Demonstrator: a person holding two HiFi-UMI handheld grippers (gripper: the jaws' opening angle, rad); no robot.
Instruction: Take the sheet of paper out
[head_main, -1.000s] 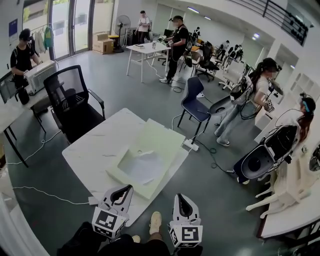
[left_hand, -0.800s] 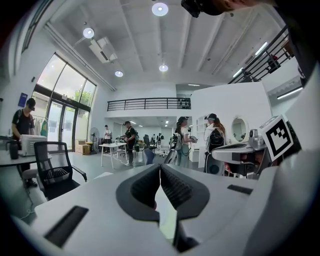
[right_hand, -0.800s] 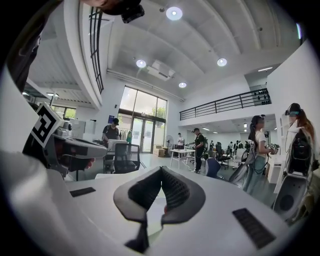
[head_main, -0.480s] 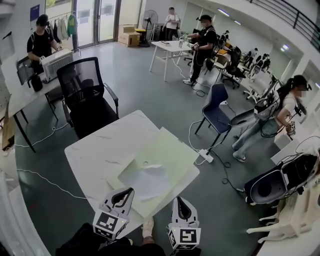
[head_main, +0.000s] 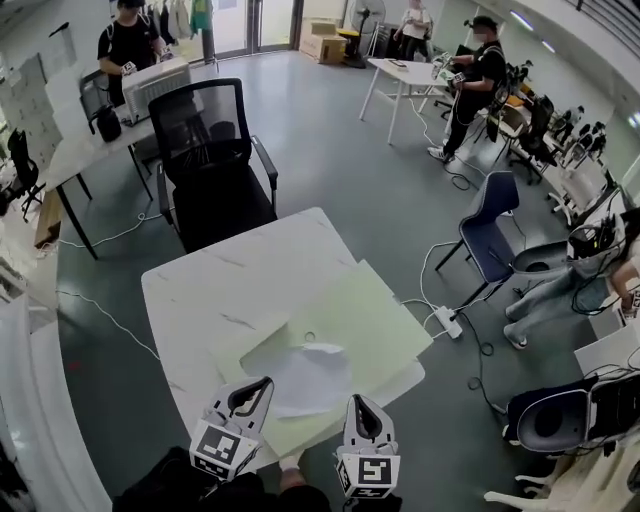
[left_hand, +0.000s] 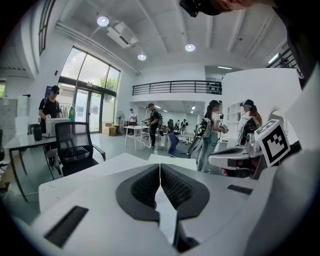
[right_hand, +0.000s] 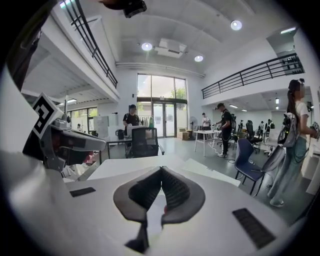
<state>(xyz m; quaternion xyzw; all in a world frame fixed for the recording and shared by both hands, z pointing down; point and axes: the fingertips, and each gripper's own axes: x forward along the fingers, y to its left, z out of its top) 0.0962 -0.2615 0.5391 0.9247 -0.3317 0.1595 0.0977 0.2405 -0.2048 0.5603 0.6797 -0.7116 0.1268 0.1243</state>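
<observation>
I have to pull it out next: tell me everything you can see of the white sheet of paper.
The white sheet looks like one thin page, slightly rumpled, no print discernible. It lies on the pale green folder, toward the table edge nearest the person, touching only that folder as far as shows.

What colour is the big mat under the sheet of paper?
Pale green. The mat shows best in the head view.
</observation>
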